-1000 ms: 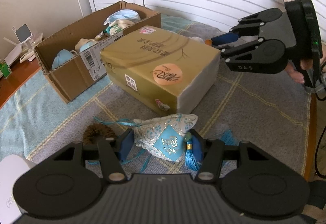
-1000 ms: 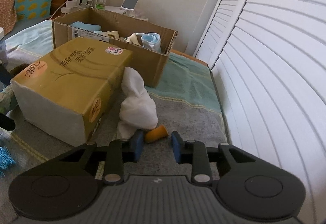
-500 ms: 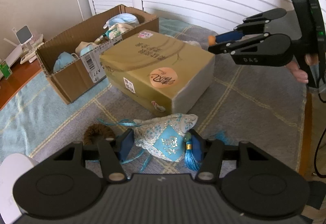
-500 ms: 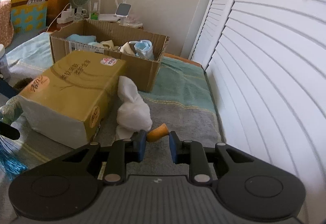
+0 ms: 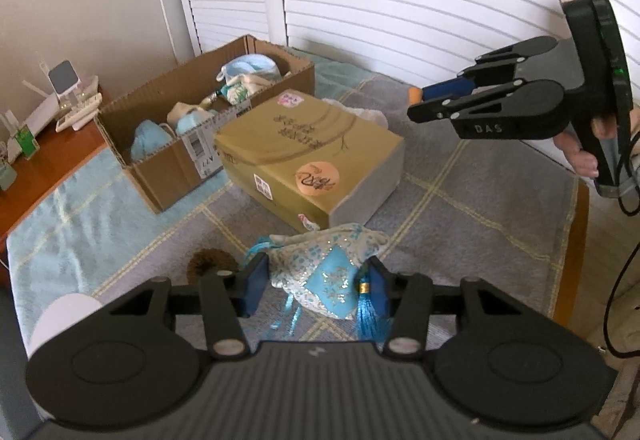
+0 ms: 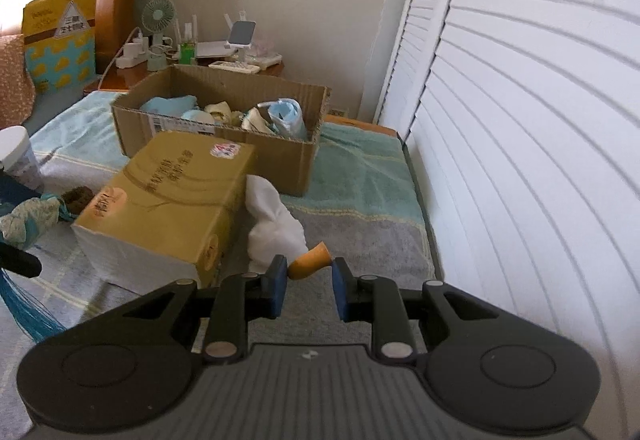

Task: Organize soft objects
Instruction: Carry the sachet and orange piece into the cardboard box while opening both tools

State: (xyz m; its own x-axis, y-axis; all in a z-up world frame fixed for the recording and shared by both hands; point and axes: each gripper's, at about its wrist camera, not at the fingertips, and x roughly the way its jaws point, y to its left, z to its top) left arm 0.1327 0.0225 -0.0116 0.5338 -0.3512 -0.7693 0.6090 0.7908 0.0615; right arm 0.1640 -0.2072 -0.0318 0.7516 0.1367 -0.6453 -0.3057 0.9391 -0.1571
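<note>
A: State of the left tool (image 5: 316,282)?

B: Its jaws are closed on a blue-and-white sachet (image 5: 322,274) with a tassel. The sachet sits between the pads, above the grey-and-teal blanket (image 5: 472,208), just in front of the tan tissue pack (image 5: 312,156).

A: And the right tool (image 6: 308,290)?

B: It is raised above the blanket, jaws parted. An orange piece (image 6: 310,262) sits just ahead of the gap, joined to a white soft toy (image 6: 272,228). Contact with the pads cannot be confirmed.

A: Location of the toy?

B: It lies against the tissue pack, near the cardboard box (image 6: 224,128), which holds light-blue and cream soft items (image 5: 236,80).
</note>
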